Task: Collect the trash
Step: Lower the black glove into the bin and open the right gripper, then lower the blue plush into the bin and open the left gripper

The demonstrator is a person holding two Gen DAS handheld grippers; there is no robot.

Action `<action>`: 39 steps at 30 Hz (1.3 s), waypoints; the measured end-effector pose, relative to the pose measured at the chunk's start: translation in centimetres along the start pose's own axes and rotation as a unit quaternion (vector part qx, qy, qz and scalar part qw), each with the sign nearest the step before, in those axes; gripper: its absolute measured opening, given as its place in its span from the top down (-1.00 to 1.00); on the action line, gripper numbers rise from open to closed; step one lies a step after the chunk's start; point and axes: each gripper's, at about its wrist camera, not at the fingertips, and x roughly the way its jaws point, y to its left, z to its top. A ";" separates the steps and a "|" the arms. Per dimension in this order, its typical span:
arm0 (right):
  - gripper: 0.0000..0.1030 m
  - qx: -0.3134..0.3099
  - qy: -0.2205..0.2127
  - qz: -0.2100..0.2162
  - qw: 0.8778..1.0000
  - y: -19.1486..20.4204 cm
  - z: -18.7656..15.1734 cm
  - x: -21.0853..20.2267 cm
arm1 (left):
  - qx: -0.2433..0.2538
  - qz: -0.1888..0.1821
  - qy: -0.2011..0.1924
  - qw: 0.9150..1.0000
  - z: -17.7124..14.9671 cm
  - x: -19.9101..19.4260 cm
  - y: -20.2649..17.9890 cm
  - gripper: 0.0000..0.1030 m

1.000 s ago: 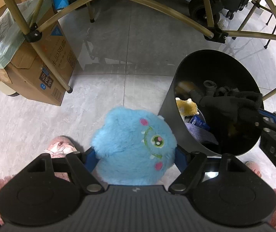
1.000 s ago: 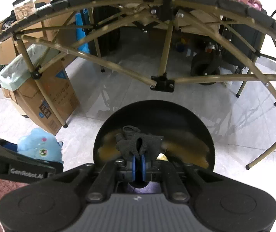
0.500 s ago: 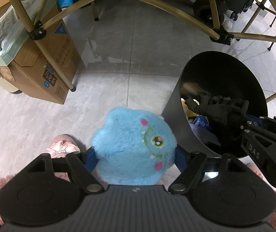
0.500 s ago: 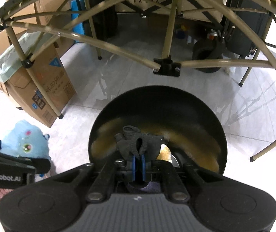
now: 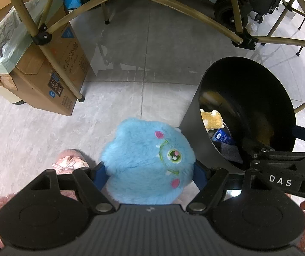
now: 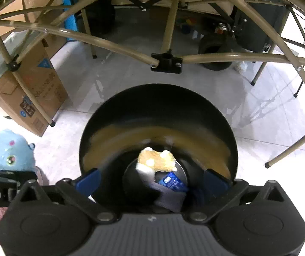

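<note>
Left gripper (image 5: pixel 149 176): one blue plush monster (image 5: pixel 148 162) is clamped between its two blue pads, jaws part open, above the tiled floor (image 5: pixel 120 81).
Right gripper (image 6: pixel 152 180): jaws are opening, spread wide over the bin mouth; nothing is seen between the two blue pads.
Change from earlier: the black glove that was pinched in the right gripper is gone from its pads; the plush monster's hold is unchanged.
Black round bin (image 6: pixel 227 128): one; seen inside are one yellow plush toy (image 6: pixel 157 160), one blue carton (image 6: pixel 172 183) and one grey piece of cloth (image 6: pixel 169 200); the glove cannot be made out in the dark interior.
Pink slipper (image 5: pixel 69 162): one, on the floor just left of the plush monster.
Cardboard box (image 5: pixel 45 79): one, lined with one pale green bag (image 5: pixel 5 42); contents not visible.
Folding table frame (image 6: pixel 167 61): one, with tan tubes spanning above bin and box.
</note>
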 end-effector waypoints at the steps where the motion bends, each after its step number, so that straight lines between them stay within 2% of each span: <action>1: -1.00 0.004 0.002 -0.002 1.000 -0.1 0.0 0.0 | 0.000 0.000 0.000 1.000 0.0 0.0 0.0 -0.51; 22: -1.00 0.031 0.011 -0.002 0.999 -1.6 -0.6 -1.4 | 0.001 -0.004 -0.007 1.000 0.0 -0.5 -0.1 -0.51; 33: -1.00 0.038 -0.002 -0.001 0.999 -2.7 -0.9 -2.7 | -0.001 -0.026 -0.017 1.000 0.6 -2.1 -0.5 -0.51; 39: -1.00 0.051 -0.010 -0.007 0.999 -4.3 -1.2 -3.8 | 0.010 -0.034 -0.032 0.999 1.0 -3.2 -1.9 -0.51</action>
